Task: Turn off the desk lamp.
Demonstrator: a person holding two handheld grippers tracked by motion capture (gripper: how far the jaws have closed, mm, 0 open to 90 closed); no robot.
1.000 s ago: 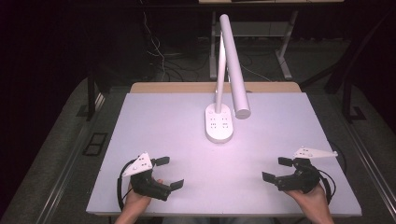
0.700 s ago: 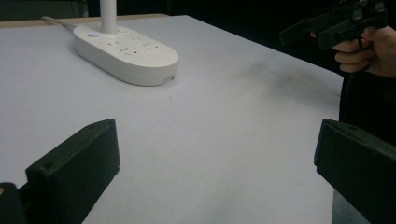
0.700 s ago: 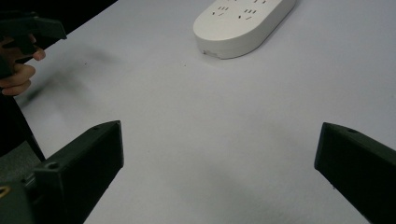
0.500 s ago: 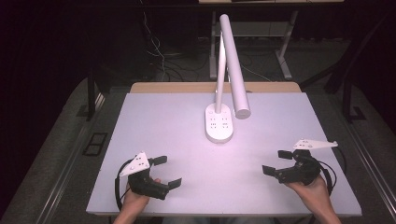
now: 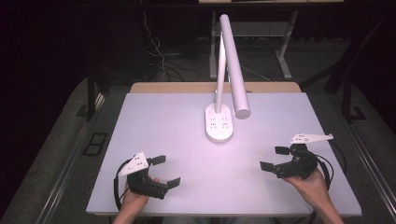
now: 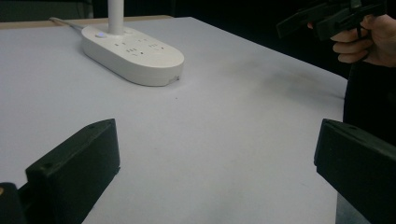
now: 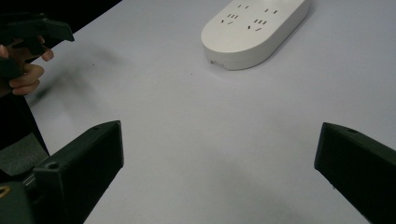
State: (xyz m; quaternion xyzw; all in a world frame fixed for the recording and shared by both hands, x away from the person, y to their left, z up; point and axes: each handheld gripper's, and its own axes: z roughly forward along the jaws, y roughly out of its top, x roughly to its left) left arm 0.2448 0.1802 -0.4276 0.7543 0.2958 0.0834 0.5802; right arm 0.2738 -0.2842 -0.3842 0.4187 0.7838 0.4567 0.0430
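I am holding my left claw (image 5: 166, 170) and right claw (image 5: 273, 157) wide open and empty over the worktop (image 5: 177, 135), approaching; next, both must close in on the lamp (image 5: 219, 123) standing mid-worktop.

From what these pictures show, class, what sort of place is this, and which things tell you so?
Probably a lab or recording workspace, not a home: a plain white table bearing just a desk lamp with sockets in its base, loose cables on the dark floor behind, and another metal-legged table beyond.
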